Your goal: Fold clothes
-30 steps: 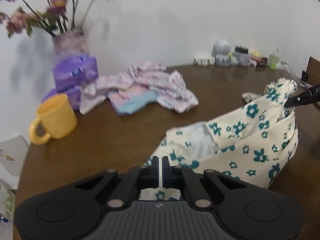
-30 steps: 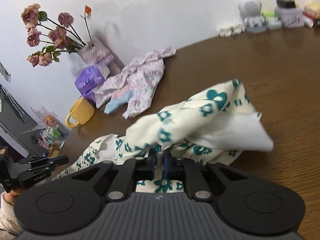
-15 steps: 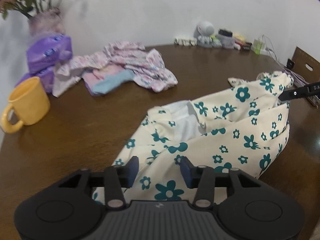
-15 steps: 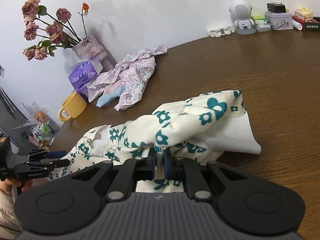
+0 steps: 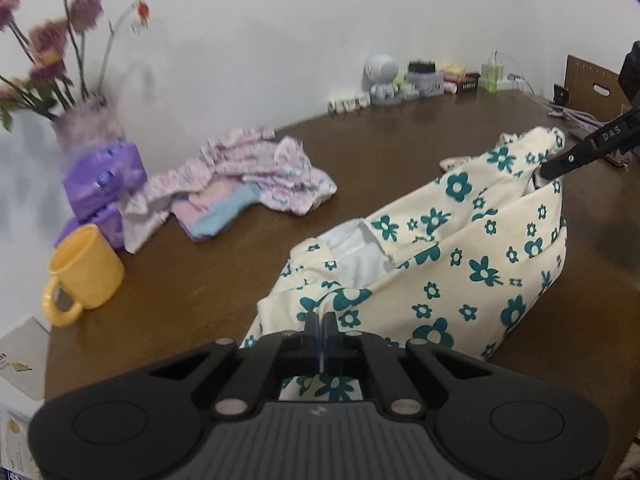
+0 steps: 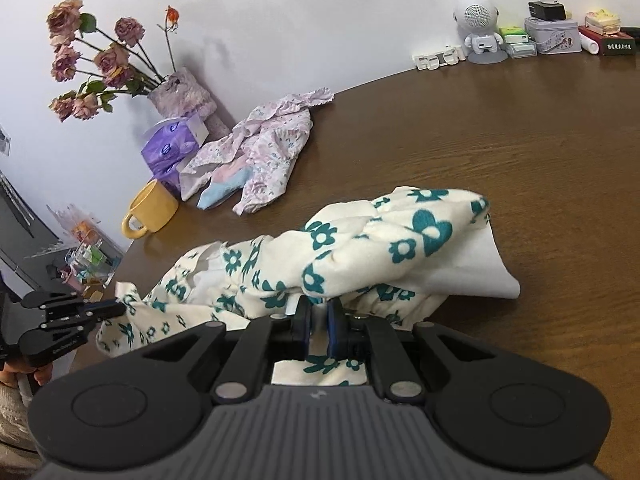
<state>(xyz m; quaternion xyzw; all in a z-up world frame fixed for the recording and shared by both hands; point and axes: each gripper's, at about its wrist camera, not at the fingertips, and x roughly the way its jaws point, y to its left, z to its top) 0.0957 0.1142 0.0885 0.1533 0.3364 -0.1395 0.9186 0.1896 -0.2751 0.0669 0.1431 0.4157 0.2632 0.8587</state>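
While both grippers grasp the same cream garment with teal flowers (image 5: 460,272), it hangs stretched between them over the brown wooden table (image 5: 200,280). At the far left of the left wrist view, a white box (image 5: 20,364) sits past the table edge, followed by a yellow mug (image 5: 86,268) near that edge, purple tissue packs (image 5: 102,180) and a vase of dried roses (image 5: 86,128) against the wall. Next comes a heap of pink and blue clothes (image 5: 248,176), well apart from the garment, with bare tabletop between them. The left gripper (image 5: 320,326) is clenched on a lower fold of the garment at bottom centre. Further right, small items line the wall, among them a white robot figure (image 5: 382,76). The right gripper (image 5: 560,164) enters at the right edge and pinches the far corner of the garment. Only the left wrist view shows a brown cardboard panel (image 5: 592,88) at the right table edge. Only the right wrist view shows a clear container of small items (image 6: 92,260) beyond the left table edge, a hand (image 6: 24,376) behind the left gripper, and broad bare tabletop right of the garment, whose white lining (image 6: 468,268) rests on the wood.
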